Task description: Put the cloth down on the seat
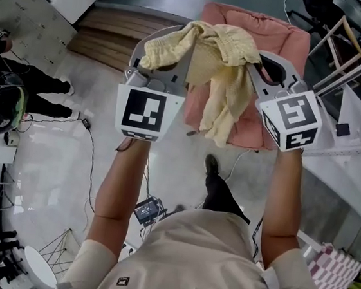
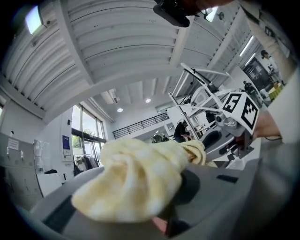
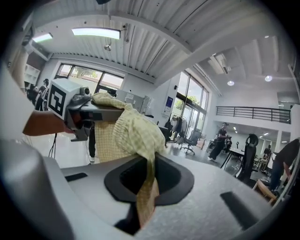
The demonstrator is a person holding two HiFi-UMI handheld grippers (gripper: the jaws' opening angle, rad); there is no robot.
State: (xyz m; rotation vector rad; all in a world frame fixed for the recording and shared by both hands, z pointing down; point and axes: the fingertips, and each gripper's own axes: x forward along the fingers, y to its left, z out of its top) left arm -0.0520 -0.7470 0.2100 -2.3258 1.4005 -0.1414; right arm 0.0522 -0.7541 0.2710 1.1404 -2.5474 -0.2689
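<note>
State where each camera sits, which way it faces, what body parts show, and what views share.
Head view: on the head, facing steeply down at left gripper and right gripper holding cloth above the seat; arms, torso show.
Left gripper view: on that gripper, aimed ceilingward past jaws shut on cloth; right hand shows.
Right gripper view: likewise; left hand shows.
Shared: cloth.

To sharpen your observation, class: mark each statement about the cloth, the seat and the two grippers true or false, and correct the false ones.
1. The cloth lies flat on the seat. False: it hangs bunched from the two grippers.
2. The left gripper and the right gripper are both shut on the cloth. True.
3. The seat is pink. True.
4. The cloth is blue. False: it is pale yellow.
</note>
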